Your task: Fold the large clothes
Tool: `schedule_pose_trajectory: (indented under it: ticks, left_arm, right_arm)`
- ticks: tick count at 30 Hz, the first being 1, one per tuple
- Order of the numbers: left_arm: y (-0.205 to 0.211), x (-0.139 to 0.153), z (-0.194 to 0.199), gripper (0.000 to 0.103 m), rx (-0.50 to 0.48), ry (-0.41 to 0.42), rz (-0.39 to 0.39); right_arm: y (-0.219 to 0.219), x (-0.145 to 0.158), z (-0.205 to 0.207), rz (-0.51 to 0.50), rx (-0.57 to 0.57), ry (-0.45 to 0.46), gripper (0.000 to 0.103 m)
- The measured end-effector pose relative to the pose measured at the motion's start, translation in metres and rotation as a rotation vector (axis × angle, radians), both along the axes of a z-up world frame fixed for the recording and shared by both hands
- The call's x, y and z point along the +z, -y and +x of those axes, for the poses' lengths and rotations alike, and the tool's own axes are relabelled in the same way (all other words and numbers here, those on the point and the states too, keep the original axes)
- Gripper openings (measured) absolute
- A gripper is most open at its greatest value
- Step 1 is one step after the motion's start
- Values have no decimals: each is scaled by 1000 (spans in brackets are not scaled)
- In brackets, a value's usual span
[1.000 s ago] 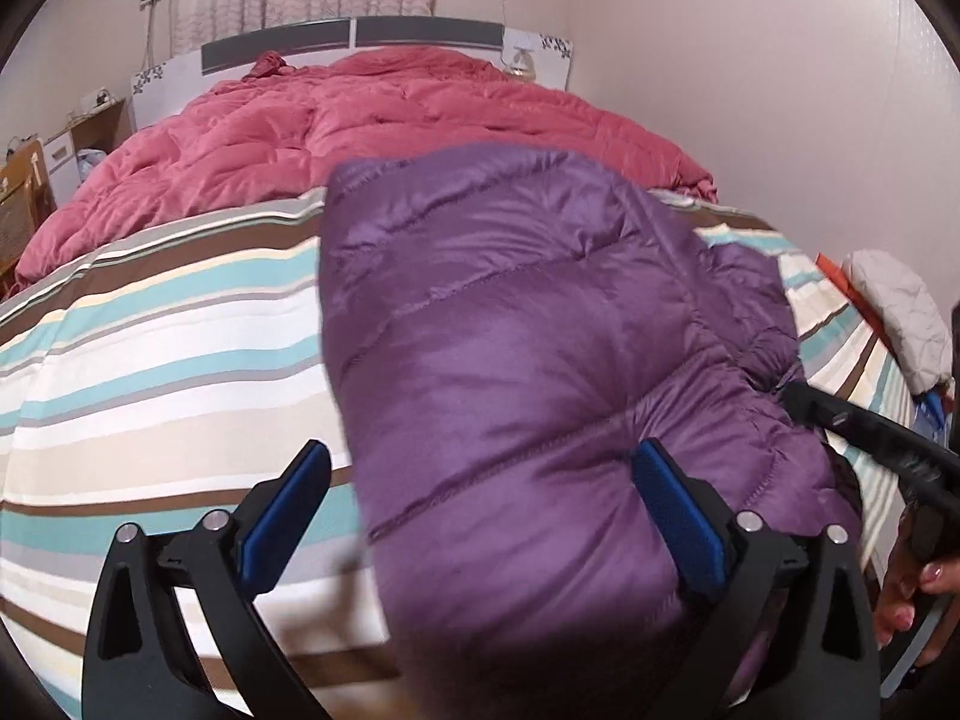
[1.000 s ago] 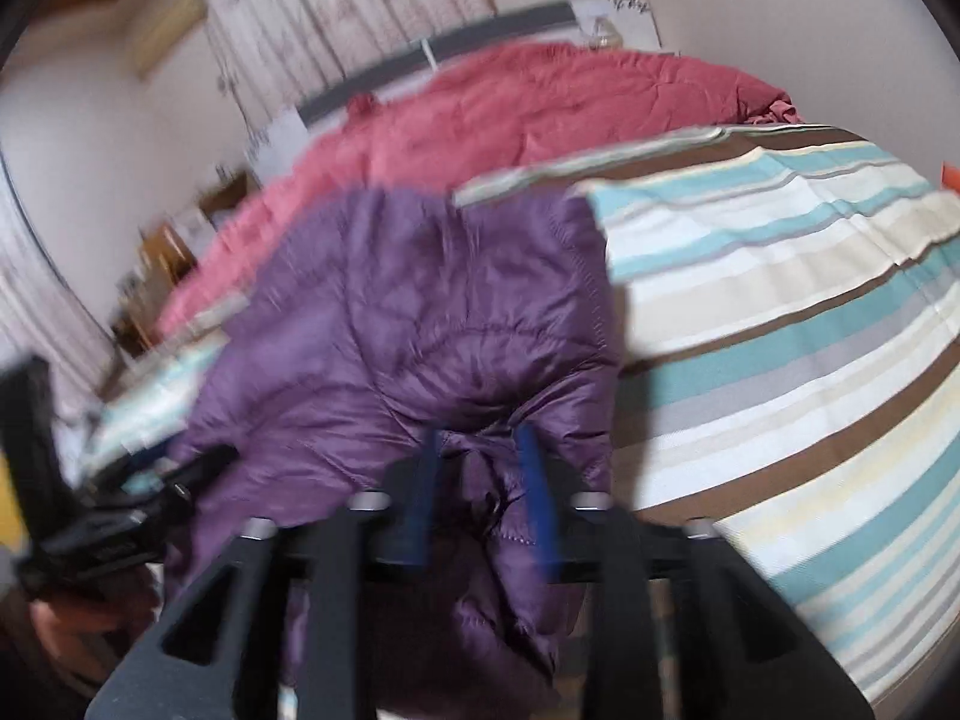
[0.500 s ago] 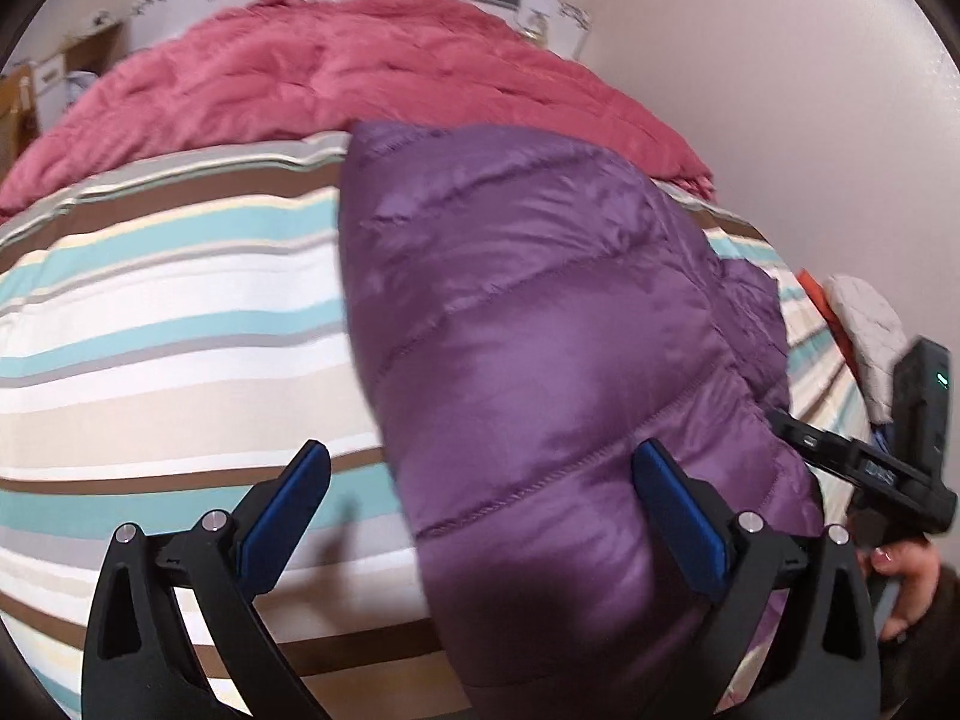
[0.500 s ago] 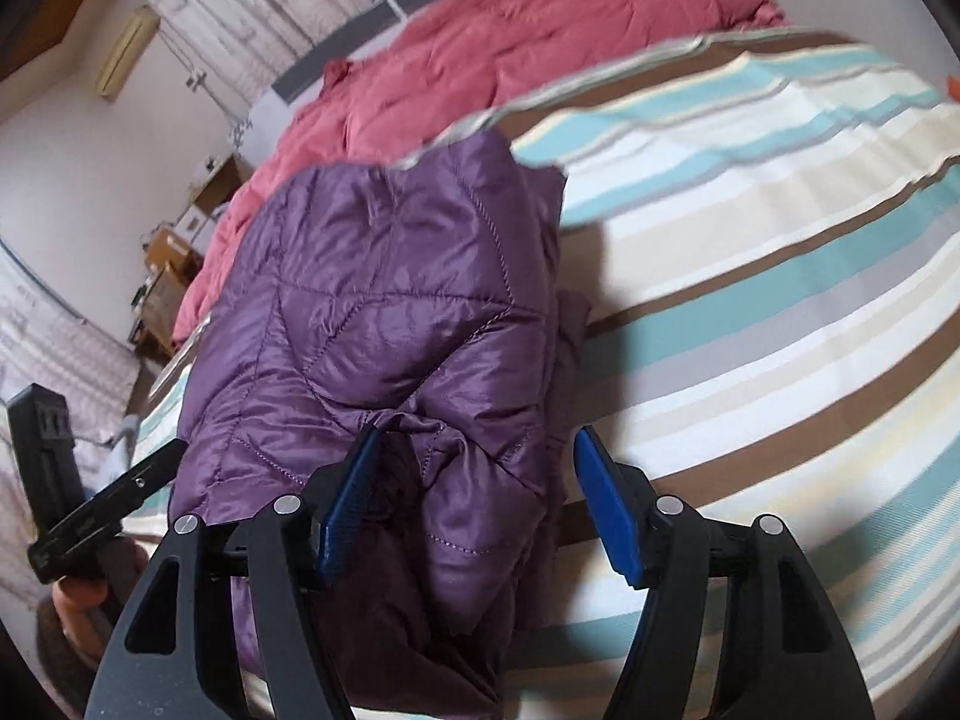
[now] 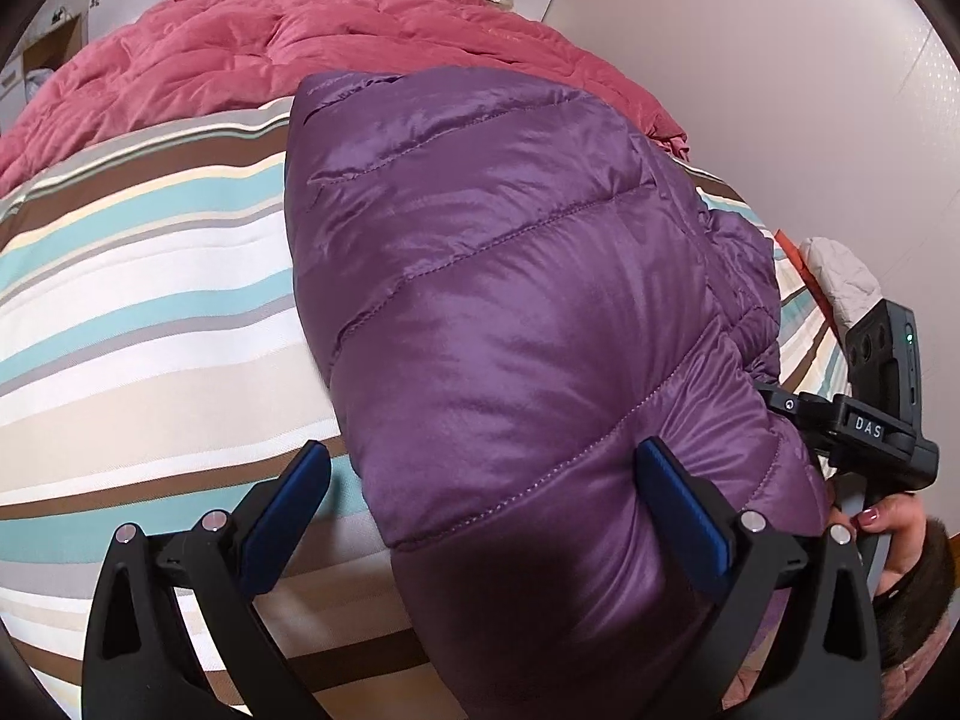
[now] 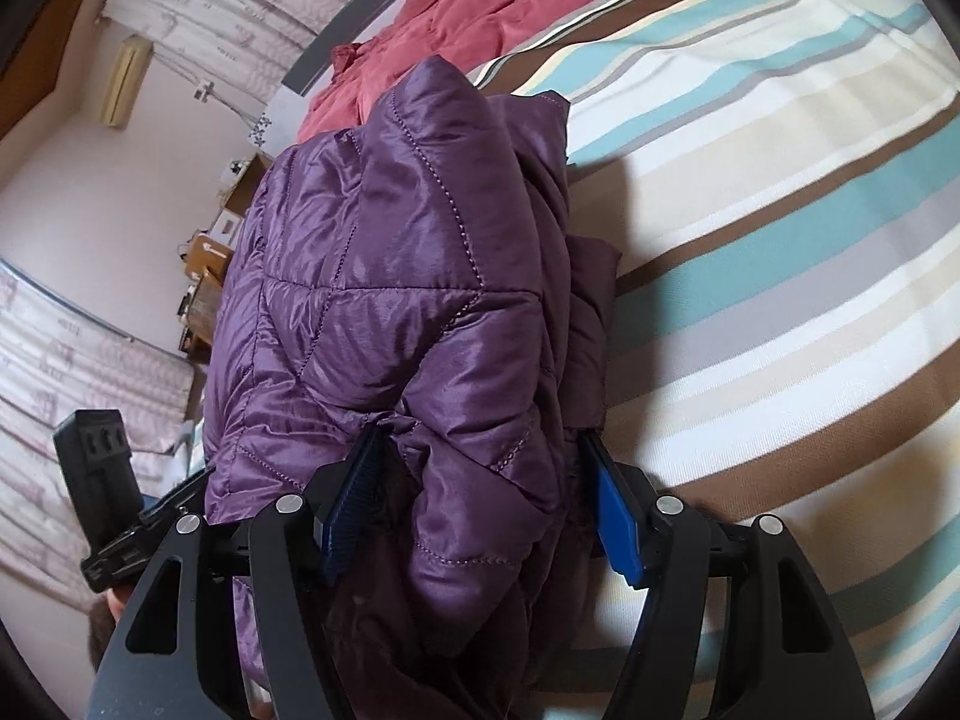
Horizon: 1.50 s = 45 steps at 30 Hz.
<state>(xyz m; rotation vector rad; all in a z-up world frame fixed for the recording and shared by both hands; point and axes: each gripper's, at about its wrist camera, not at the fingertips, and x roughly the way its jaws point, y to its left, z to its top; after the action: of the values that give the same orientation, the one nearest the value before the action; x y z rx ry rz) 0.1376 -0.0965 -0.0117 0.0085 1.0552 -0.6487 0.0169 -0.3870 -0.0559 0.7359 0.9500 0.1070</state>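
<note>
A purple quilted puffer jacket (image 5: 510, 312) lies folded in a thick bundle on the striped bedsheet (image 5: 138, 300). My left gripper (image 5: 480, 516) is open, its blue pads wide apart; the jacket's near edge bulges between them, not clamped. In the right wrist view the jacket (image 6: 408, 300) is a stacked bundle. My right gripper (image 6: 480, 510) is open around the jacket's near folds, pads on either side. The right gripper's body (image 5: 870, 414) shows at the jacket's right edge in the left view.
A crumpled pink-red duvet (image 5: 312, 42) covers the far end of the bed by the headboard. A wall runs along the right side (image 5: 810, 90). A white cushion (image 5: 846, 282) lies at the bed's right edge. Wooden furniture (image 6: 204, 276) stands by the curtains.
My right gripper, shut on a jacket fold a second ago, has opened and now straddles the bundle. Both cameras have moved closer and lower over the jacket. The left gripper stayed open.
</note>
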Motion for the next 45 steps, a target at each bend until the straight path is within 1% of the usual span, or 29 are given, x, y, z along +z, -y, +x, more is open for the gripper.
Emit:
schedule_pose_trajectory:
  ticks: [6, 7, 8, 9, 10, 12, 14, 17, 19, 23, 25, 28, 34, 40, 45]
  left_arm:
    - [4, 2, -10, 100, 6, 39, 16]
    - [5, 2, -9, 97, 3, 43, 15]
    - [5, 3, -11, 94, -5, 48, 11]
    - [7, 4, -13, 88, -17, 58, 8]
    - [9, 5, -15, 86, -21, 69, 15]
    - [11, 7, -17, 82, -26, 78, 20]
    - [10, 8, -17, 79, -28, 80, 16]
    - [11, 12, -21, 72, -37, 106, 28]
    - [12, 16, -25, 66, -37, 130, 40]
    - [12, 20, -29, 60, -36, 159, 52]
    - [12, 24, -32, 55, -34, 180, 60]
    - [13, 27, -35, 51, -34, 205, 73]
    - [9, 32, -38, 46, -30, 233, 79]
    - [10, 37, -43, 44, -32, 260, 89]
    - [9, 37, -45, 44, -28, 254, 84]
  right_arm:
    - [-1, 4, 8, -12, 25, 9, 59]
    - [-2, 5, 8, -17, 30, 12, 56]
    - [-3, 7, 8, -21, 35, 17, 54]
    - [-6, 7, 10, -25, 39, 21, 53]
    - [-7, 8, 10, -28, 41, 25, 51]
    - [-9, 9, 11, -31, 49, 37, 48]
    - [-16, 12, 13, -37, 57, 49, 42]
    - [-25, 20, 11, -68, 69, 81, 35]
    - [-28, 24, 9, -86, 71, 92, 32]
    - [-33, 30, 6, -102, 60, 113, 29]
    - [-37, 35, 3, -120, 54, 132, 27]
    - [-46, 42, -3, -170, 56, 154, 26]
    - [-50, 51, -15, -215, 57, 187, 26]
    - [-45, 51, -23, -217, 55, 199, 25]
    - [-47, 51, -19, -218, 51, 194, 25]
